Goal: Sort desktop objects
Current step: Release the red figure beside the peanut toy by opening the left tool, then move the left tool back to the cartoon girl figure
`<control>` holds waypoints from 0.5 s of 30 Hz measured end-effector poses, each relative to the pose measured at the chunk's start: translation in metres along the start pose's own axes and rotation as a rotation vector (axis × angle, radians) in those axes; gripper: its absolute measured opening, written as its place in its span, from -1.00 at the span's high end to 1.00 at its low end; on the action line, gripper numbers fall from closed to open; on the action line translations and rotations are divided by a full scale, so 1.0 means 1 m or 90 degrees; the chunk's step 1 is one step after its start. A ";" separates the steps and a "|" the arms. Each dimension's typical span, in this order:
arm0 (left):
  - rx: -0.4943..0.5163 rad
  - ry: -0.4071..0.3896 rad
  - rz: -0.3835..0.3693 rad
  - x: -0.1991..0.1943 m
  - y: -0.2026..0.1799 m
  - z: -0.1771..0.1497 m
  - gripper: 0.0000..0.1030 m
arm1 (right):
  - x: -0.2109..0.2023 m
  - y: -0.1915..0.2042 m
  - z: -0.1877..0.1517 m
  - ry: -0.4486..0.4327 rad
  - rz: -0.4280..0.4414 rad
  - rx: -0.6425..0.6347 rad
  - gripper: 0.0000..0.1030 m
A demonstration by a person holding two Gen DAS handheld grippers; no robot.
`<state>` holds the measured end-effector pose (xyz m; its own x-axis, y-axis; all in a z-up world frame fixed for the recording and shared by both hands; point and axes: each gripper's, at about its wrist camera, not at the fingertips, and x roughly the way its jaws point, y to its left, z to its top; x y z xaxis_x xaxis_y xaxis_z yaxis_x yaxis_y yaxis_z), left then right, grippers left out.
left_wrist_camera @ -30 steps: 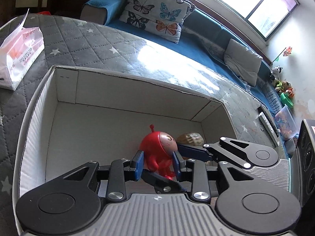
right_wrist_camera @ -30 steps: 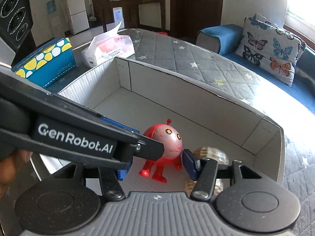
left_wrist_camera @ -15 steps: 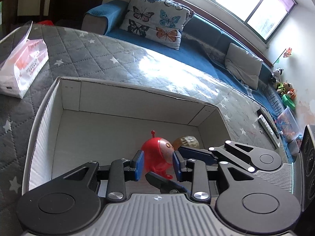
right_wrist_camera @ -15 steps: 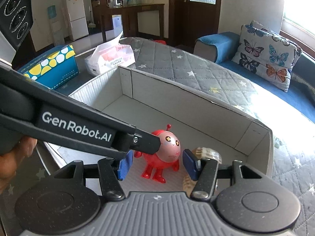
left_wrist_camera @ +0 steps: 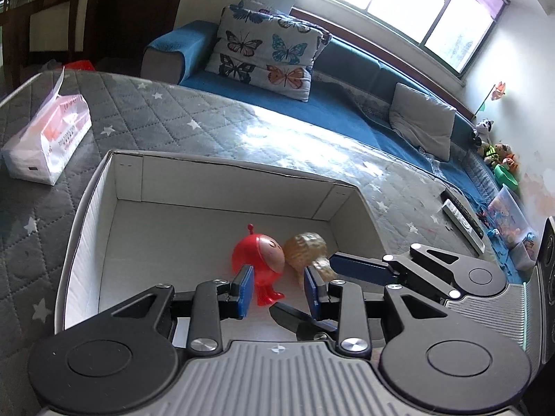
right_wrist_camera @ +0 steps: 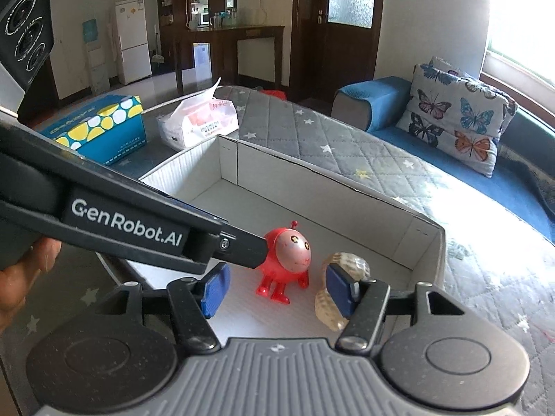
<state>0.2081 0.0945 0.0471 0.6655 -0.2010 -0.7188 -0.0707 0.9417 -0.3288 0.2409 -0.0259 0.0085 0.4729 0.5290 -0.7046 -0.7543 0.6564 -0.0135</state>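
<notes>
A red round toy figure [left_wrist_camera: 259, 263] stands upright on the floor of a white cardboard box [left_wrist_camera: 222, 183], with a tan seashell [left_wrist_camera: 305, 248] right beside it. My left gripper [left_wrist_camera: 277, 289] is open above the box, its blue pads apart and clear of the toy. My right gripper [right_wrist_camera: 275, 291] is open too, with the toy [right_wrist_camera: 286, 260] ahead of its pads and the shell [right_wrist_camera: 343, 265] behind its right pad. The left gripper's arm crosses the right wrist view.
A white tissue pack [left_wrist_camera: 48, 140] and a blue box with yellow dots [right_wrist_camera: 99, 128] sit on the grey quilted table beyond the box. A remote control [left_wrist_camera: 463, 216] lies at the table's right edge. A blue sofa with a butterfly cushion [left_wrist_camera: 267, 59] runs behind.
The left gripper has let go of the red toy and drawn back and up. The toy now stands free in the box. The right gripper has also backed away a little.
</notes>
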 end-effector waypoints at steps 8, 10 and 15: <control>0.024 -0.017 -0.005 -0.021 -0.019 -0.018 0.33 | -0.032 0.009 -0.015 -0.021 -0.020 -0.006 -0.31; 0.027 -0.018 -0.006 -0.026 -0.024 -0.023 0.33 | -0.038 0.011 -0.019 -0.024 -0.025 -0.008 -0.32; 0.032 -0.019 -0.008 -0.033 -0.031 -0.035 0.33 | -0.052 0.015 -0.030 -0.030 -0.038 -0.010 -0.34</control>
<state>0.1625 0.0623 0.0594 0.6884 -0.2059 -0.6954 -0.0253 0.9514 -0.3068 0.1911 -0.0601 0.0237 0.5379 0.5144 -0.6679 -0.7309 0.6793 -0.0654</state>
